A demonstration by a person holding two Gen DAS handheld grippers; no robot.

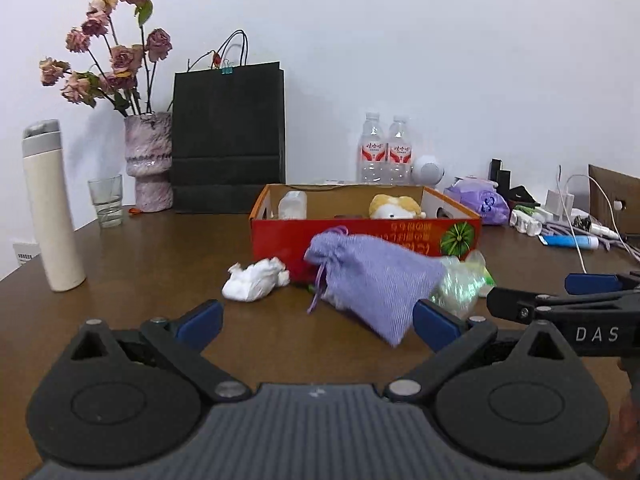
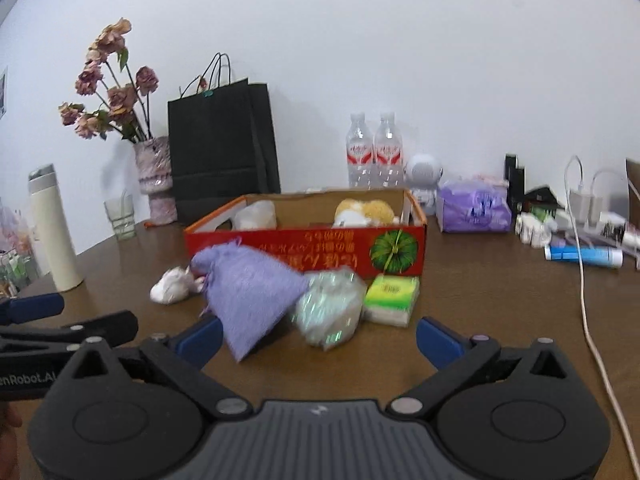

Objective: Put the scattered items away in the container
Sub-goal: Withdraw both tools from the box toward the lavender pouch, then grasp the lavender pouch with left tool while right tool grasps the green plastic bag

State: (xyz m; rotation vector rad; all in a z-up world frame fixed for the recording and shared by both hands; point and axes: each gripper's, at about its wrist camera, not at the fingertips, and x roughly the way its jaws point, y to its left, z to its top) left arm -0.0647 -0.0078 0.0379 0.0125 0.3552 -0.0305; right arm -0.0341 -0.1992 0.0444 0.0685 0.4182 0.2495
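A red cardboard box (image 1: pixel 360 236) (image 2: pixel 280 240) stands open on the brown table, with a plush toy (image 1: pixel 394 206) (image 2: pixel 368 210) and a pale bottle (image 1: pixel 294 204) inside. In front of it lie a purple drawstring pouch (image 1: pixel 372 276) (image 2: pixel 248 288), a crumpled white tissue (image 1: pixel 254 284) (image 2: pixel 172 286), a shiny clear bag (image 1: pixel 460 286) (image 2: pixel 330 308) and a green tissue pack (image 2: pixel 394 298). My left gripper (image 1: pixel 318 326) is open just short of the pouch. My right gripper (image 2: pixel 318 338) is open before the pouch and the shiny bag. Nothing sits between either pair of fingers.
A white flask (image 1: pixel 50 208), a glass (image 1: pixel 106 200), a vase of dried roses (image 1: pixel 148 160) and a black paper bag (image 1: pixel 228 140) stand at the back left. Two water bottles (image 1: pixel 384 152), a purple pack (image 2: pixel 472 206), cables (image 2: pixel 588 280) and small clutter fill the right.
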